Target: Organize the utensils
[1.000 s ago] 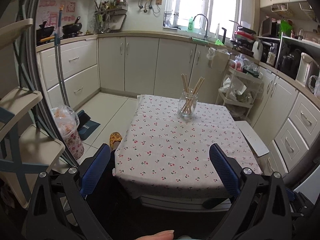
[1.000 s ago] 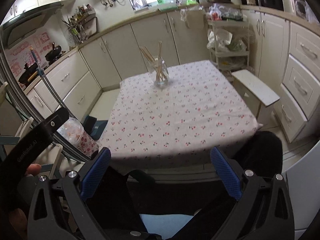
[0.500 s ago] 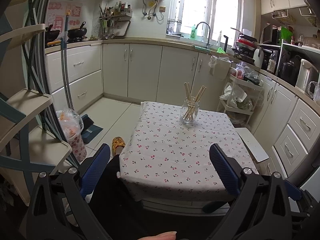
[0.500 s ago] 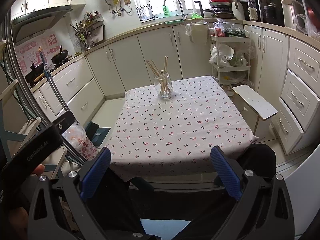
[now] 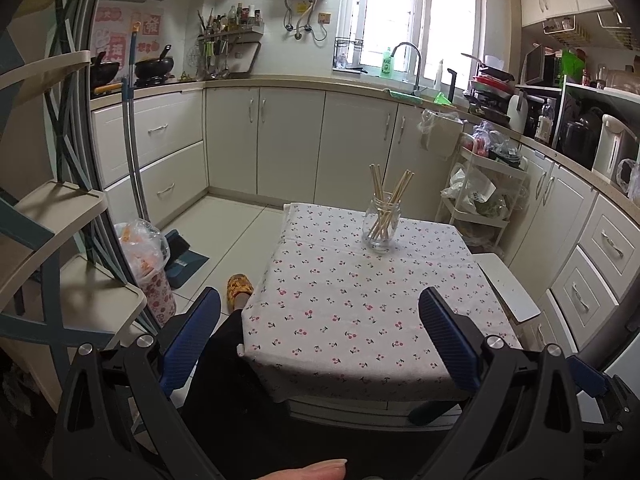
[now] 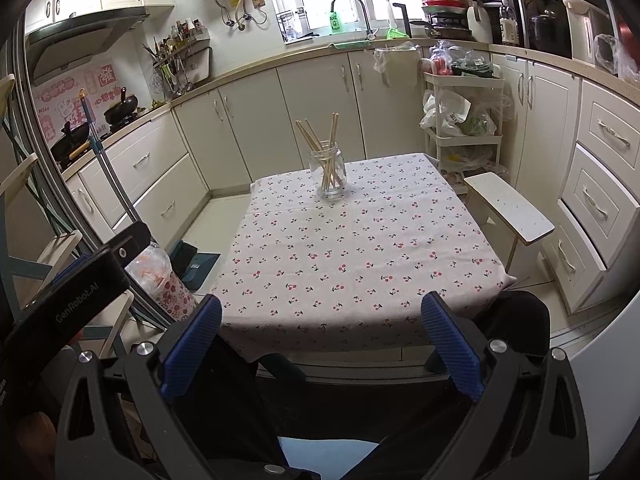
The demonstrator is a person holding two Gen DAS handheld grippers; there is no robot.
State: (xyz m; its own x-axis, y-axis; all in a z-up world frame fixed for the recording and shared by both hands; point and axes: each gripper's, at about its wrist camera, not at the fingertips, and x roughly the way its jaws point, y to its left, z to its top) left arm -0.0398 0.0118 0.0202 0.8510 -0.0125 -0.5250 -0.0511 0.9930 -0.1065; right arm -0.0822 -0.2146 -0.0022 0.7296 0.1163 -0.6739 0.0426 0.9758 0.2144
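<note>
Setting: small kitchen, low table (image 5: 360,320) covered by a white cloth with a cherry print.

Task thing: glass jar (image 5: 381,226) stands upright on the tabletop, close to the far edge, about midway between the two far corners. In the right wrist view the same jar (image 6: 327,174) sits just inside the far edge, slightly left of centre. Several wooden chopsticks (image 5: 390,200) stand in it, tips down, tops fanned apart above the rim; seen also from the right (image 6: 322,148). Exact count unclear. Rest of the cloth is bare.

Left gripper (image 5: 320,320): fingers spread wide, blue pads well apart, nothing between them. It hovers off the near edge of the tabletop, near the near-left corner, well apart from the jar. A fingertip of the person shows at the bottom edge of this view.

Right gripper (image 6: 320,320): fingers likewise spread wide and empty, hovering off the near edge, well apart from the jar. The black body of the left gripper shows at the left of this view.

Surroundings: white stool (image 6: 508,208) beside the right edge of the table. Bagged bin (image 5: 150,268) on the floor to the left. A foot in a yellow slipper (image 5: 239,286) rests on the floor beside the left edge. Cream cabinets (image 5: 288,140) line the walls behind.
</note>
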